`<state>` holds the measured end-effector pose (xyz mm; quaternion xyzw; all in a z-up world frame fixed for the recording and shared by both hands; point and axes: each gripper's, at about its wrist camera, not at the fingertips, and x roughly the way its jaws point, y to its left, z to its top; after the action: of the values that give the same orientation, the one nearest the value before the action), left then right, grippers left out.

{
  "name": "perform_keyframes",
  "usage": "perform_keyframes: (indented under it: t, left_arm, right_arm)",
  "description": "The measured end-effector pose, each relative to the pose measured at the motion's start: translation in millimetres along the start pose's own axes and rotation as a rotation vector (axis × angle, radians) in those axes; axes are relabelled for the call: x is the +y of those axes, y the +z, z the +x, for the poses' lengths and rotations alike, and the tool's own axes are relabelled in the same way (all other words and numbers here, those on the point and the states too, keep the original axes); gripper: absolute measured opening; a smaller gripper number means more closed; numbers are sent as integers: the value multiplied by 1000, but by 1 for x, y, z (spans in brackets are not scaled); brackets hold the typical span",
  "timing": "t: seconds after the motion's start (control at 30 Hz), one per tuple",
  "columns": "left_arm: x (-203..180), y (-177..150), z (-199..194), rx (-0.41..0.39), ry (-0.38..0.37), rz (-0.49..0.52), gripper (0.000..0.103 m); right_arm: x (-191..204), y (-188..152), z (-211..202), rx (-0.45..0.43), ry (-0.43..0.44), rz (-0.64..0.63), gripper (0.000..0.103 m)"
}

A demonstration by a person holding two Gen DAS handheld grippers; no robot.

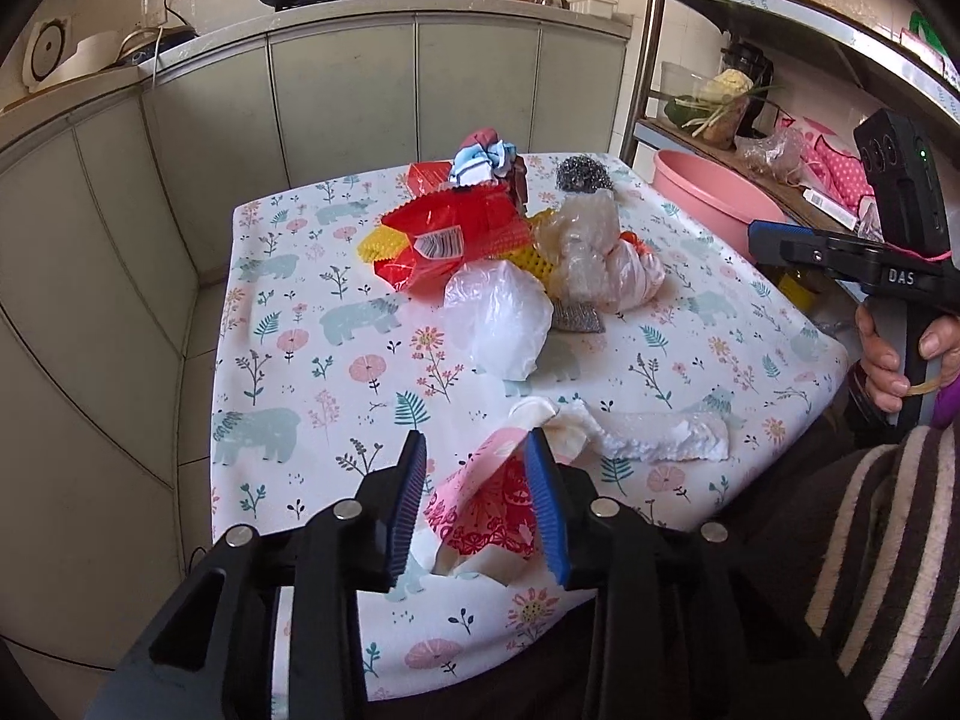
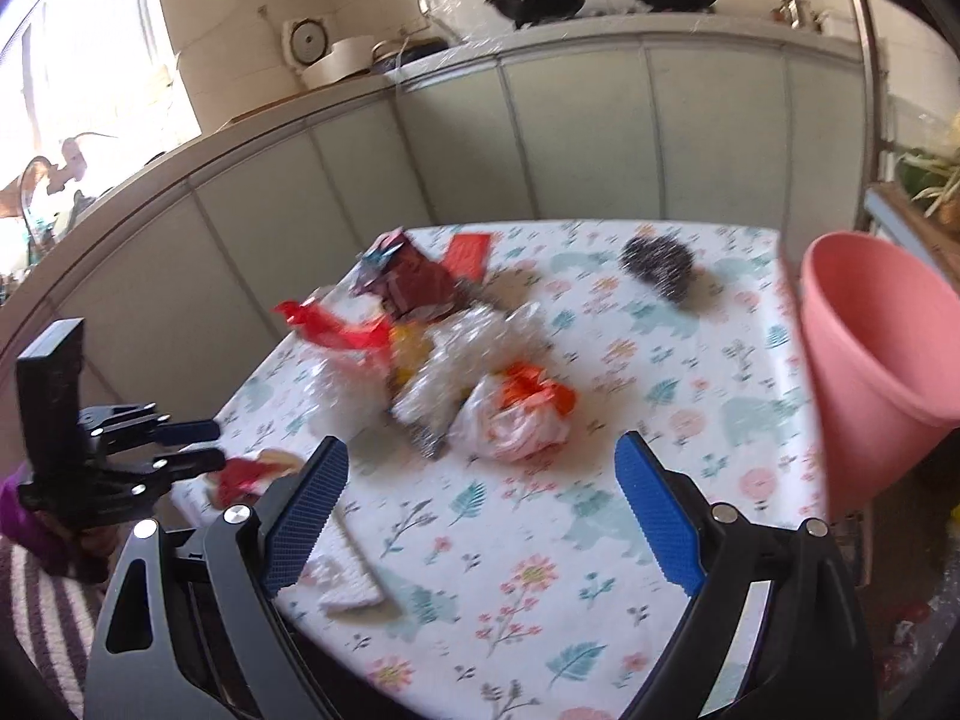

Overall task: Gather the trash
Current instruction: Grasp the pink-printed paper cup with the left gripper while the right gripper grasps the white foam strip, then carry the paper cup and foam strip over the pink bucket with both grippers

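Observation:
A heap of trash lies on the floral tablecloth (image 1: pixel 312 360): a red plastic wrapper (image 1: pixel 456 228), a white plastic bag (image 1: pixel 498 318), clear crumpled plastic (image 1: pixel 588 240) and a steel scourer (image 1: pixel 583 174). My left gripper (image 1: pixel 477 474) is over the table's near edge, its jaws around a pink-and-red paper wrapper (image 1: pixel 480 498) with a gap on the left side. A white foam piece (image 1: pixel 654 435) lies beside it. My right gripper (image 2: pixel 480 510) is open and empty above the tablecloth (image 2: pixel 540 540), short of the trash heap (image 2: pixel 456 360). The left gripper also shows in the right wrist view (image 2: pixel 204 447).
A pink plastic bucket (image 2: pixel 876 360) stands at the table's right side, also in the left wrist view (image 1: pixel 708 192). A metal shelf rack (image 1: pixel 780 60) with food and bags is to the right. Kitchen cabinets (image 1: pixel 360 90) with woks run behind the table.

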<state>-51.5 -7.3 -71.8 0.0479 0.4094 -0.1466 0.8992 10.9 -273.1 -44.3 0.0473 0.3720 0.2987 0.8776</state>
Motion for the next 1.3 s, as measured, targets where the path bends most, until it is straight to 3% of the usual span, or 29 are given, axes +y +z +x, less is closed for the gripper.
perform_keyframes:
  t: [0.1,0.2,0.27,0.4,0.53,0.63,0.67,0.83,0.93,1.17,1.3]
  left_arm:
    - [1,-3,6,24,6,6,20]
    - [1,-6,8,30,3,9,17]
    - [1,-7,7,29,6,11,16]
    - [2,-8,6,19,11,9,10]
    - [4,-9,2,-3,11,1,3]
    - [9,-7,-1,-22,28,-15,2]
    - [10,-7,-2,-29,32,-24,2]
    - [14,1,-13,-88,28,-51,2]
    - [13,9,-21,-134,9,-56,2]
    - [-10,43,-26,-223,-80,-19,2]
    - [-30,72,-18,-268,-156,1,2]
  right_arm:
    - [17,-5,13,77,98,-44,91]
    - [34,-9,27,163,176,-81,91]
    - [43,-10,35,218,215,-102,80]
    - [57,-17,53,337,241,-146,66]
    - [65,-29,73,439,210,-166,64]
    - [69,-33,77,468,193,-188,47]
    - [71,-34,78,479,195,-196,35]
    - [73,-36,79,464,195,-201,33]
    - [64,-28,62,403,208,-172,33]
    - [24,-12,18,193,182,-45,33]
    - [-6,1,-13,58,102,23,33]
